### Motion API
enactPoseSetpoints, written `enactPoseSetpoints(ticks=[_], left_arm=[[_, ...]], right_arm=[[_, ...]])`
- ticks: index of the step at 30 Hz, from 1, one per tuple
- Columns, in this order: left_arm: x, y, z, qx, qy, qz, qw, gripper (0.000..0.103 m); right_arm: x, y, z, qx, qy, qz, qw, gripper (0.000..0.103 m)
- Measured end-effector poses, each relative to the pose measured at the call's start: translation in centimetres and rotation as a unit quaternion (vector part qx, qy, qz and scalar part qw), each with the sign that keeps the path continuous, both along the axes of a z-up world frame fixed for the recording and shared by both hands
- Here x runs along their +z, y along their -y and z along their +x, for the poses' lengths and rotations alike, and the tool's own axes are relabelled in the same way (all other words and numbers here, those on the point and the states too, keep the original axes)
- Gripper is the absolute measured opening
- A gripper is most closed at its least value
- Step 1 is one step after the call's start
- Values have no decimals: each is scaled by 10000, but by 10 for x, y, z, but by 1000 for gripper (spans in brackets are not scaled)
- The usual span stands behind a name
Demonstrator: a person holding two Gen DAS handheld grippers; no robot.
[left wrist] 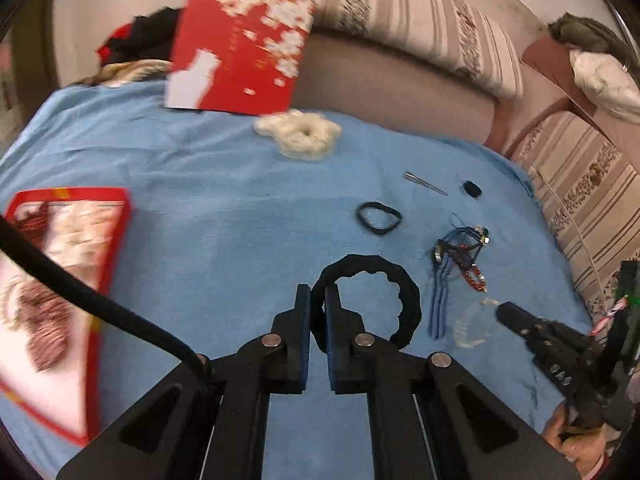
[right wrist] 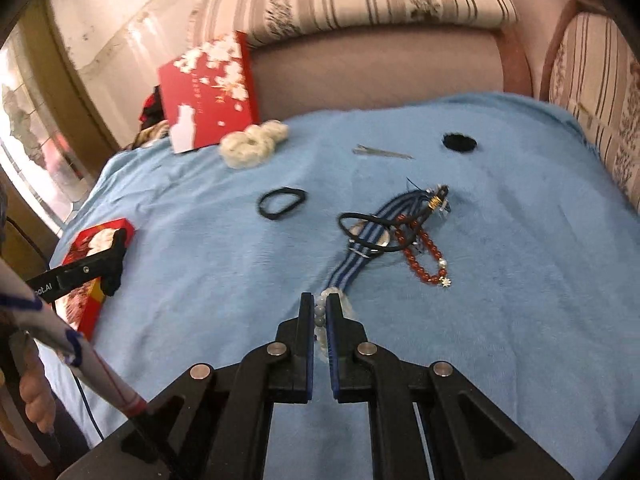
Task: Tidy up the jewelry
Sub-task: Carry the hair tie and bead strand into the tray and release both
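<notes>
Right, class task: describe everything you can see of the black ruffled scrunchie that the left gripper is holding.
The black ruffled fabric scrunchie is a thick, soft-looking ring with a crinkled, scalloped inner edge and an open centre showing the light blue fleece blanket behind. It is pinched at its left side between the shut pads of the left hand-held gripper, so the loop stands out past the fingertips to the right. Whether its far edge rests on the blanket cannot be told. From the right wrist view it shows only as a dark bunch at that gripper's tip.

Both handheld tools are matte black — the left gripper (left wrist: pixel 318 300) and right gripper (right wrist: pixel 320 308) have flat fingers lined with blue pads (right wrist: pixel 333 344), round silver pivot screws (left wrist: pixel 271 340) and a thick black cable (left wrist: pixel 80 296).
</notes>
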State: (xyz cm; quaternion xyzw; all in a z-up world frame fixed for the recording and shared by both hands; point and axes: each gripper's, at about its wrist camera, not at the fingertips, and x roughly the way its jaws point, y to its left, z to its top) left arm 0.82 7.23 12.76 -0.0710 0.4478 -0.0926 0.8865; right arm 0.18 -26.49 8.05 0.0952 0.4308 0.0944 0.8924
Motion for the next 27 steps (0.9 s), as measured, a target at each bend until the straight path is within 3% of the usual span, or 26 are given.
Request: enactPoseSetpoints(ticks=[9, 18, 27], left_arm=[[7, -104, -43, 1046, 113, 290, 9940, 6], [-15, -238, -57, 2321, -205, 399, 9717, 6], [-41, -323, -53, 3150, -455, 501, 9467, 6]], right_arm=[[42, -67, -30, 617, 336, -189, 9973, 6], [65, -176, -32, 1519, 473, -210, 9870, 6], [69, -292, -22, 2490, 351, -193, 9677, 6]])
